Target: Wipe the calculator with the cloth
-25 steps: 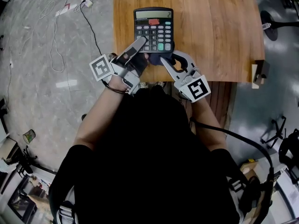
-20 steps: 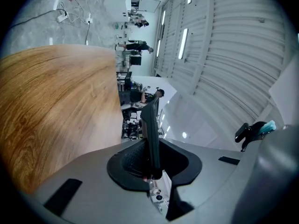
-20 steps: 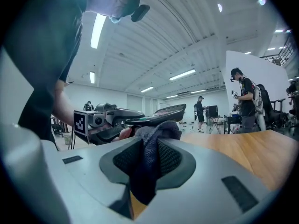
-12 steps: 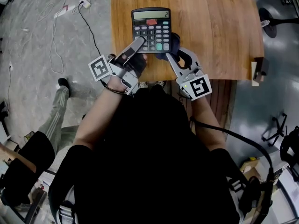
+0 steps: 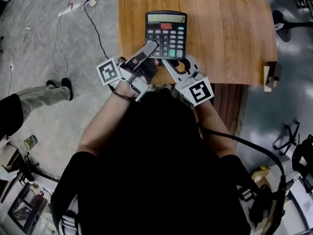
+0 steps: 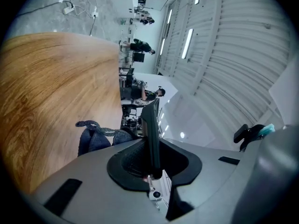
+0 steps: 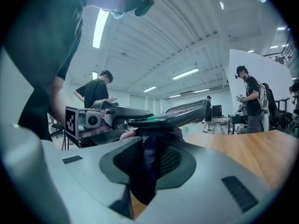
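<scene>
A black calculator (image 5: pixel 165 34) with grey, red and green keys is held over the wooden table (image 5: pixel 225 33), near its front edge. My left gripper (image 5: pixel 151 47) is shut on the calculator's near left corner. In the left gripper view the calculator (image 6: pixel 152 129) stands edge-on between the jaws. My right gripper (image 5: pixel 169 62) sits just under the calculator's near edge, shut on a dark blue cloth (image 7: pixel 147 167). That cloth (image 6: pixel 100 136) is bunched against the calculator's underside (image 7: pixel 180 115). From the head view the cloth is mostly hidden.
Cables (image 5: pixel 58 48) trail over the grey floor left of the table. A passer-by's leg and shoes (image 5: pixel 34 94) show at the left. A small block (image 5: pixel 271 75) sits at the table's right edge. Other people stand in the room's background (image 7: pixel 250 97).
The right gripper swung with the cloth to the calculator's right side, then back under its near edge. The calculator shifted slightly right. A person walked in at the left.
</scene>
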{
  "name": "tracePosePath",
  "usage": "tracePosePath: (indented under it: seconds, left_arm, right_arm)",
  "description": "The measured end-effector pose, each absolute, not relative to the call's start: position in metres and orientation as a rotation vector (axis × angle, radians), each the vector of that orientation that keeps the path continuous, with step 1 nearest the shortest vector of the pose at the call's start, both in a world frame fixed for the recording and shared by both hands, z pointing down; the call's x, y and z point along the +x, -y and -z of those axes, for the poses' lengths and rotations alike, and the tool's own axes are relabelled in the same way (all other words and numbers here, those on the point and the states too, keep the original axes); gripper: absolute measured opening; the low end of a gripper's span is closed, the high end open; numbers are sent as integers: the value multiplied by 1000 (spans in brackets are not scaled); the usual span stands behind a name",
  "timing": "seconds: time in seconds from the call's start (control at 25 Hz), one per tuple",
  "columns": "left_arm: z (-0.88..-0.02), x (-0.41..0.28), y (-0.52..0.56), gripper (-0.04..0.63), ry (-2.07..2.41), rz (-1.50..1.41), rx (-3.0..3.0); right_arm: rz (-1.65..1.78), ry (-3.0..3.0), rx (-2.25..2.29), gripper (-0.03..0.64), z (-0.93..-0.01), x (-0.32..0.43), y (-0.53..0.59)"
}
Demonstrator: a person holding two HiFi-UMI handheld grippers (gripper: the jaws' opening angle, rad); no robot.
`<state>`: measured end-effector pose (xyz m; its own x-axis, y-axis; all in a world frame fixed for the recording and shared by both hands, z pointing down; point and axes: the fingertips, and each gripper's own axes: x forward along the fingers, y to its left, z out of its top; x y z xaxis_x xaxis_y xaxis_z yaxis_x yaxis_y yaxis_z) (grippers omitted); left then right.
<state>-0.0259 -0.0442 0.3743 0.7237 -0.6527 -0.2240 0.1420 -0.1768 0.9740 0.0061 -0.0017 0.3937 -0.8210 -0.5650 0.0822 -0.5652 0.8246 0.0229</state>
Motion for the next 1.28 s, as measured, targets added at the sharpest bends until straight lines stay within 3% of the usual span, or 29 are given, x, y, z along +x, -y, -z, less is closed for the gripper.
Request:
tracePosePath:
  seconds: [0.44, 1.0, 1.28]
  left_arm:
    - [-376, -28, 43, 71, 432, 770, 1585]
    - [-371, -25, 44, 71, 314, 782, 1517]
    - [-376, -32, 44, 71, 321, 792, 1487]
  right_arm:
    - [-2, 2866, 1173, 81, -386, 72, 35]
    - [99, 2913, 949, 81, -390, -2, 35]
    - [59, 2864, 1078, 81, -394, 21, 55]
